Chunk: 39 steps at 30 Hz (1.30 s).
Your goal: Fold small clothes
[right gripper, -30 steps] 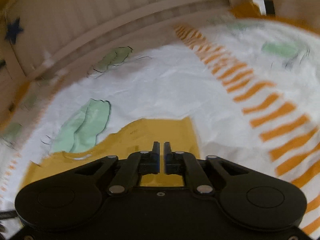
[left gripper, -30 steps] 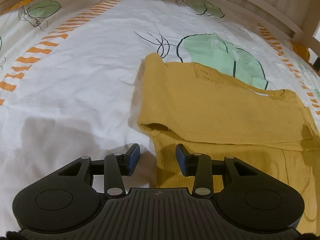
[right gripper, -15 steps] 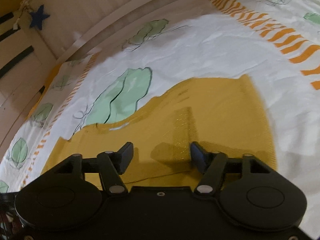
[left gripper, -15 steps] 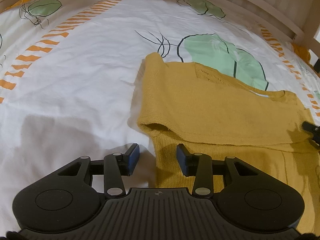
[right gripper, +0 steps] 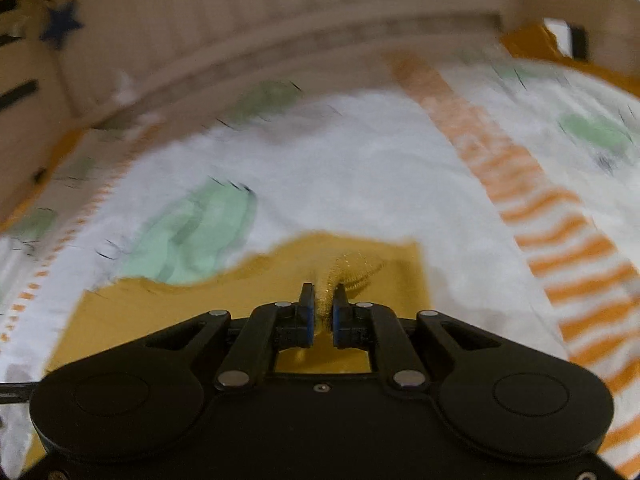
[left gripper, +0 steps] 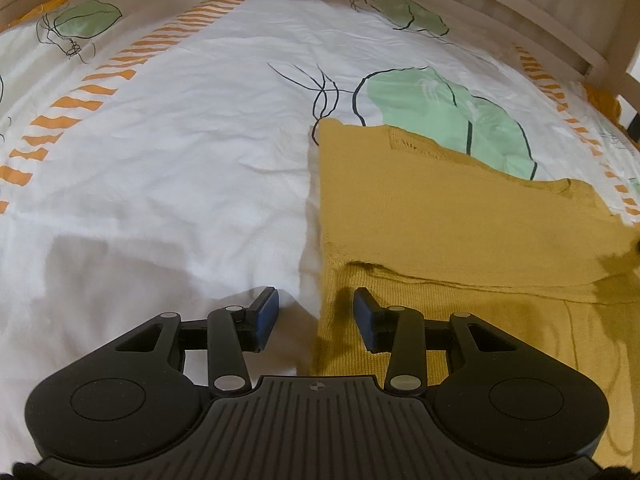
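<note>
A mustard-yellow knit garment [left gripper: 452, 220] lies partly folded on the white printed bedsheet [left gripper: 180, 152], one layer lying over the lower part. My left gripper [left gripper: 316, 312] is open, low over the garment's left edge, one finger on the sheet side, the other over the fabric. My right gripper [right gripper: 324, 304] is shut on a pinched fold of the yellow garment [right gripper: 348, 268] and lifts it; this view is motion-blurred.
The sheet has green leaf prints [left gripper: 444, 120] and orange dashed stripes [left gripper: 120, 72]. A wooden slatted bed rail [left gripper: 500, 4] runs along the far side; it also shows in the right wrist view [right gripper: 280, 40].
My right gripper went from open over the garment to shut on a fold of it and is moving. My left gripper shifted slightly toward the garment's left edge and stayed open.
</note>
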Each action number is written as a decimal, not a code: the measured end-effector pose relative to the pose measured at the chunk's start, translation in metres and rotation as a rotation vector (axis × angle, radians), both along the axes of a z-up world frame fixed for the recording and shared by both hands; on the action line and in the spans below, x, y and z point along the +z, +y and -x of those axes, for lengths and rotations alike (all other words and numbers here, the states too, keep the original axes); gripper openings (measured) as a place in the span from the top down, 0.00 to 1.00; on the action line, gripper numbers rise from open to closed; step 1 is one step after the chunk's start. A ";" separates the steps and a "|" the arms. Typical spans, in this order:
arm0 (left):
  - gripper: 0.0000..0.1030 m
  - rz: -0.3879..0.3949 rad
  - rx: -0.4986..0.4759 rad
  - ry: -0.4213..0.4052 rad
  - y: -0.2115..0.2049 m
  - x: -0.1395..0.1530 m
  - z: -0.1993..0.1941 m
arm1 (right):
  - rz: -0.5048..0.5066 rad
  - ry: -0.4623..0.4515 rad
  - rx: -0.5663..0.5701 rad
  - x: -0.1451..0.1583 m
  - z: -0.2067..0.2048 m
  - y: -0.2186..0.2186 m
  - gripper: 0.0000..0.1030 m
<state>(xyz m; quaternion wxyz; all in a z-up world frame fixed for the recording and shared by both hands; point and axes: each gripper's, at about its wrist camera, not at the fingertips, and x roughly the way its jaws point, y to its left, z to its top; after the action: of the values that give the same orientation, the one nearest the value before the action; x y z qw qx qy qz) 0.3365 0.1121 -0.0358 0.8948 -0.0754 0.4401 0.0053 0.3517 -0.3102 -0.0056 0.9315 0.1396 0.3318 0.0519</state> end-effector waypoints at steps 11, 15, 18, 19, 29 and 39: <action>0.61 -0.101 -0.036 -0.183 -0.022 0.027 0.003 | 0.052 0.098 -0.014 -0.024 -0.007 0.002 0.60; 0.61 -0.085 -0.046 -0.188 -0.028 0.024 -0.009 | 0.086 0.107 -0.068 -0.025 -0.006 -0.006 0.45; 0.60 -0.127 -0.024 -0.110 -0.024 0.007 -0.018 | 0.164 0.101 -0.121 -0.023 -0.003 -0.008 0.34; 0.60 -0.126 -0.007 -0.081 -0.018 0.000 -0.019 | 0.181 0.095 -0.129 -0.022 -0.002 -0.009 0.34; 0.57 -0.021 0.038 -0.056 0.004 -0.007 -0.017 | 0.174 -0.044 -0.041 -0.014 -0.003 0.009 0.26; 0.57 -0.006 0.046 -0.052 0.007 -0.008 -0.019 | 0.192 0.060 -0.209 -0.030 -0.009 -0.022 0.18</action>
<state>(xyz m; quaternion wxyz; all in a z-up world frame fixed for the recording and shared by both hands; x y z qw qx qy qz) 0.3553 0.1193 -0.0436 0.9058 -0.0830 0.4148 0.0249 0.3607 -0.3323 -0.0360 0.9305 0.0851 0.3467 -0.0815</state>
